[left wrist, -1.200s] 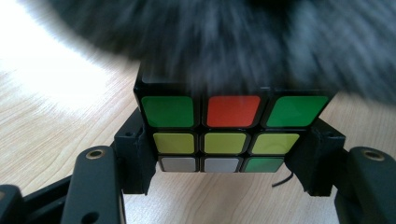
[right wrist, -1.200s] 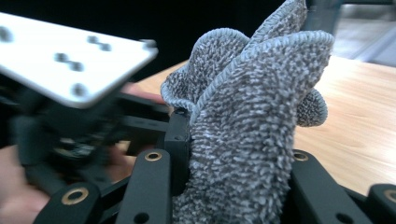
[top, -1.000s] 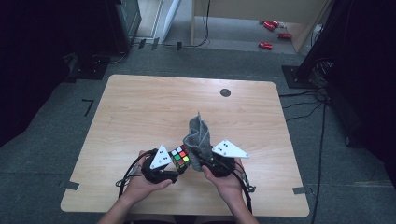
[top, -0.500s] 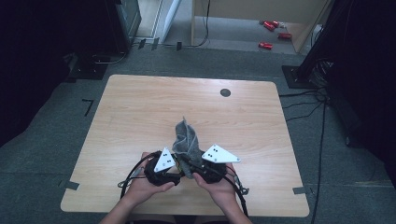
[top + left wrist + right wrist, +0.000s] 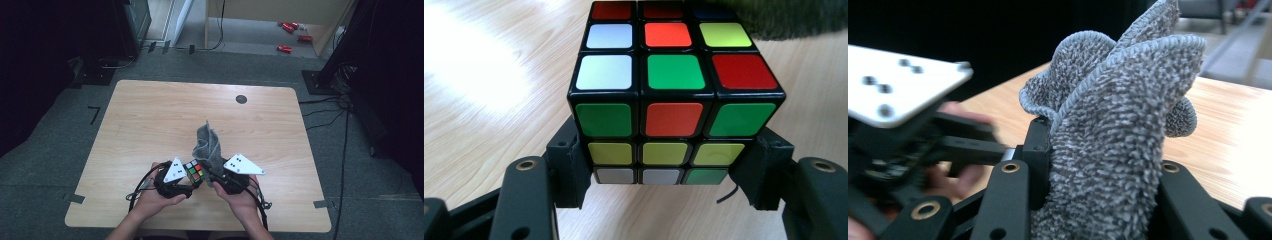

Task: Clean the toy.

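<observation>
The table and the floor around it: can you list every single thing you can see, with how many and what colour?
puzzle cube: one, black with red, green, white, orange and yellow squares, clamped in the left gripper near the table's front edge
cloth: one, grey, fluffy, bunched and standing up from the right gripper beside the cube
table: one, light wood
round spot: one, dark, on the table near its far edge
small red things: a few, on the floor beyond the table, too small to name
floor: grey, around the table
left gripper: one, black, shut on the cube
right gripper: one, black, shut on the cloth
hands: two, at the bottom, holding the grippers
</observation>
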A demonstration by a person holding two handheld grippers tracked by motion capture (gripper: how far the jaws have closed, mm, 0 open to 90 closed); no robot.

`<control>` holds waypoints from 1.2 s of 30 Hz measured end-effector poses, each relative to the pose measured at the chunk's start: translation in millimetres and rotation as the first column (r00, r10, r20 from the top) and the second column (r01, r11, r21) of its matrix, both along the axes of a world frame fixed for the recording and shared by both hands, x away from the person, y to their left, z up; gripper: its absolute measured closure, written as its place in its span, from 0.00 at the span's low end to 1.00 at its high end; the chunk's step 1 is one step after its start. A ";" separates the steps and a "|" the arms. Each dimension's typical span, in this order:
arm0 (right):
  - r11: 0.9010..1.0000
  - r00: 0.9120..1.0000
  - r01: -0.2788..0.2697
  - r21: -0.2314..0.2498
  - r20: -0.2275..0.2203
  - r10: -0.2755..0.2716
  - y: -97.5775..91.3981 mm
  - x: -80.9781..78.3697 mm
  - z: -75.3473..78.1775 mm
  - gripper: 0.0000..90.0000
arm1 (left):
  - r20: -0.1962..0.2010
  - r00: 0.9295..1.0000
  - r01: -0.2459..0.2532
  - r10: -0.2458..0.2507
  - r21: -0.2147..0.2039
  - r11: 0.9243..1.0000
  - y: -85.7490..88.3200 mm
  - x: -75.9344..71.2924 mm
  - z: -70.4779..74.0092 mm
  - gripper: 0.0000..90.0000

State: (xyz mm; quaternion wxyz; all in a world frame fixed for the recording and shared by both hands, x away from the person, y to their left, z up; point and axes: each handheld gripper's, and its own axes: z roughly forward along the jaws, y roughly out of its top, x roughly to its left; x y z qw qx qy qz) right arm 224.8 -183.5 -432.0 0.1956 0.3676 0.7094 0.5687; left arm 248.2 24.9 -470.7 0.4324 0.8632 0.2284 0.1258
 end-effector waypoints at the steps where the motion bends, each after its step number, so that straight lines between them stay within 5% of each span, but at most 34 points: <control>1: 1.000 1.000 -0.016 -0.002 -0.001 0.016 3.9 -1.5 -0.7 0.74 | 0.003 1.000 0.004 -0.004 0.005 1.000 -0.6 -0.8 0.0 0.38; 5: 0.999 1.000 -0.031 -0.029 0.000 0.031 9.3 -1.0 -6.1 0.74 | 0.010 1.000 -0.002 0.002 0.016 1.000 0.1 -1.0 -0.6 0.38; 16: 0.994 0.994 0.096 -0.048 -0.049 -0.098 -20.8 15.0 -13.2 0.74 | -0.007 0.999 -0.032 0.032 -0.010 0.999 9.7 5.9 -0.8 0.38; 22: 1.000 0.999 0.018 -0.003 -0.027 -0.018 -6.0 4.9 -5.6 0.74 | -0.009 1.000 -0.018 0.018 0.016 1.000 3.0 3.4 -5.5 0.38; 28: 0.997 0.998 -0.064 -0.035 -0.009 0.064 12.5 -2.5 -7.4 0.74 | 0.011 1.000 -0.008 0.007 0.020 1.000 0.1 -0.3 -3.9 0.38; 36: 0.997 0.996 0.072 -0.038 -0.042 -0.074 -17.7 12.2 -10.1 0.74 | 0.009 0.999 -0.035 0.035 -0.013 0.999 10.1 4.8 0.6 0.38</control>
